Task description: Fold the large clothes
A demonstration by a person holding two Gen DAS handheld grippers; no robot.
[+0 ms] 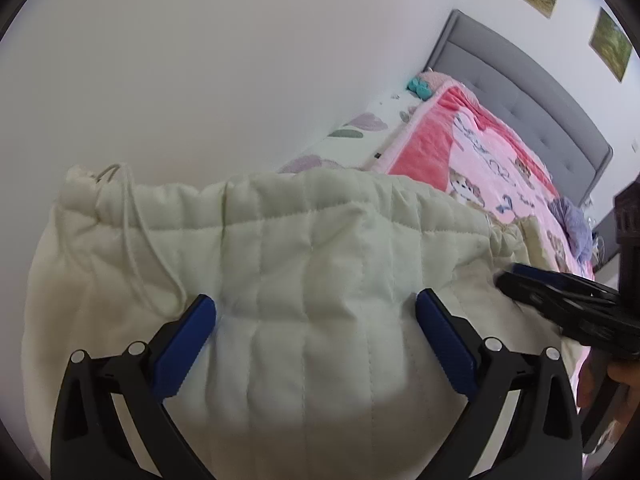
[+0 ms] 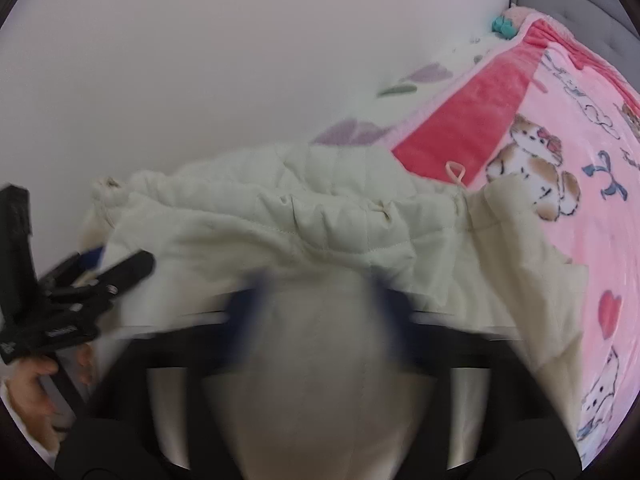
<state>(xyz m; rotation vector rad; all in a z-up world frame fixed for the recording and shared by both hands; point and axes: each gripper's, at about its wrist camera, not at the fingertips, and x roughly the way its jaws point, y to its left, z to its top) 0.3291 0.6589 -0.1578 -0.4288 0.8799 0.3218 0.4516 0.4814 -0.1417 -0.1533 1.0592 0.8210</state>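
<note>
Two grippers over one cream quilted garment [image 1: 304, 264], which lies on the bed, on the pink blanket [image 1: 492, 168], wall side.

Left wrist view: left gripper [image 1: 316, 312] spread wide, blue pads either side of the quilted panel below the gathered waistband [image 1: 280, 196]. Pads look to rest at the fabric surface, nothing pinched, so released. Drawstring [image 1: 132, 216] trails loose from the waistband corner down toward the near pad. Right gripper [image 1: 516, 276] sits at the garment's edge on the blanket side.

Right wrist view: right gripper [image 2: 316, 300] is motion-blurred; jaws read as fully apart, no cloth clamped between them. Garment [image 2: 280, 216] bunched under it, one flap draped onto the blanket [image 2: 560, 128]. Left gripper [image 2: 100, 272] at the garment's wall-side end, a hand [image 2: 32, 384] behind it.

Risks, my read:
- thick padded fabric: a shallow pinch grabs only the top layer, fold comes out lopsided
- drawstring snags in the left jaws on closing
- grabbing blanket along with the draped flap drags the blanket too
- waistband already rumpled, so creases get folded in
</note>
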